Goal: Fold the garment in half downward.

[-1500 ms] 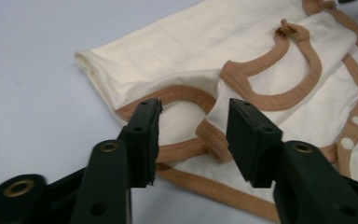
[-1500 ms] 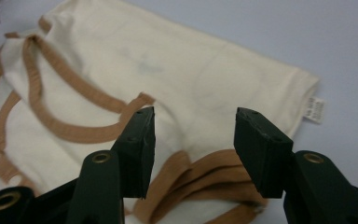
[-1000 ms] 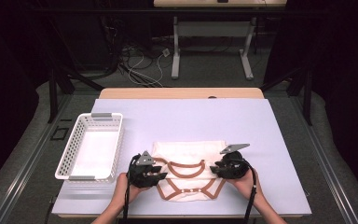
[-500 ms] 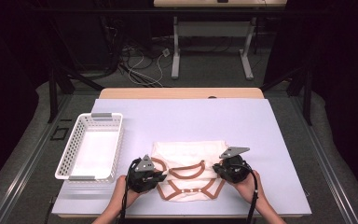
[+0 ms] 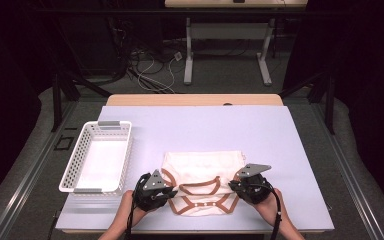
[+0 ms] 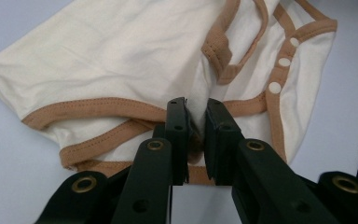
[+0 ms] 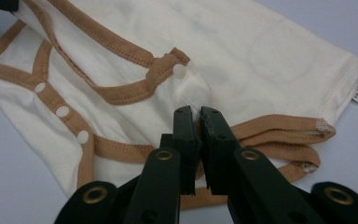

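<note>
The left gripper [image 6: 196, 119] has just closed its jaws, pinching the brown-trimmed edge of the cream bodysuit [image 6: 121, 60]; the right gripper [image 7: 199, 122] has closed likewise on the opposite edge. The garment lies between them on the lilac table [image 5: 205, 125]; a white basket [image 5: 98, 157] sits beyond the left gripper.

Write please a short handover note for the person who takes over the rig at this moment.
Left gripper: jaws just closed, pinching the baby bodysuit at its brown-trimmed edge.
Right gripper: jaws just closed too, pinching the opposite trimmed edge.
The bodysuit lies flat at the near edge of the table; the white basket stands empty to its left.
Done: both edges gripped.
Left: probably folding the bodysuit, then placing it in the basket.
</note>
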`<state>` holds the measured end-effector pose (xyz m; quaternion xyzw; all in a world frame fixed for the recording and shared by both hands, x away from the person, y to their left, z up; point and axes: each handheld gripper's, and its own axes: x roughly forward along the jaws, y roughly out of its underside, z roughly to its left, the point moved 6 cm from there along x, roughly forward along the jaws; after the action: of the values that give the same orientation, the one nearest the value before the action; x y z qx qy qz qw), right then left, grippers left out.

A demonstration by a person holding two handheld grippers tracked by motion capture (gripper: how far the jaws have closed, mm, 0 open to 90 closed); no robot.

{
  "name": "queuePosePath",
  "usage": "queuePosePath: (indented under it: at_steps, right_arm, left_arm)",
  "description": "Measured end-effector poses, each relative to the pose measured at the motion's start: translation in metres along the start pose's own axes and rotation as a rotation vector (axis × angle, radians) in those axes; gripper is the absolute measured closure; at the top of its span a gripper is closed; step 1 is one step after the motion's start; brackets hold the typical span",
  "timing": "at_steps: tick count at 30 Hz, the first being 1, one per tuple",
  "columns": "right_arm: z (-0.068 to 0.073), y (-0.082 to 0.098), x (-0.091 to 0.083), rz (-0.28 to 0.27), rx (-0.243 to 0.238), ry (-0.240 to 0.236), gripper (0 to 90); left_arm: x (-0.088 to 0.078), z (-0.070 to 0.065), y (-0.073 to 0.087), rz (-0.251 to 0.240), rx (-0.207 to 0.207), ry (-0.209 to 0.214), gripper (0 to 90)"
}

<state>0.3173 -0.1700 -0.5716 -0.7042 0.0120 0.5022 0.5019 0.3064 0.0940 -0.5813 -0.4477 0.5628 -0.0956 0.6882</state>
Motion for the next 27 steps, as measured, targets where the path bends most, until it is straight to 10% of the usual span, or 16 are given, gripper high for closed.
queuePosePath:
  at_steps: [12,27]
  right_arm:
    - [0.009,0.013,-0.004,0.055,-0.009,-0.047,78.8]
    - [0.008,-0.001,-0.022,-0.092,0.016,-0.045,66.2]
  left_arm:
    - [0.002,-0.001,0.011,0.067,0.005,0.027,69.2]
    - [-0.013,-0.003,0.014,0.053,-0.038,0.044,40.3]
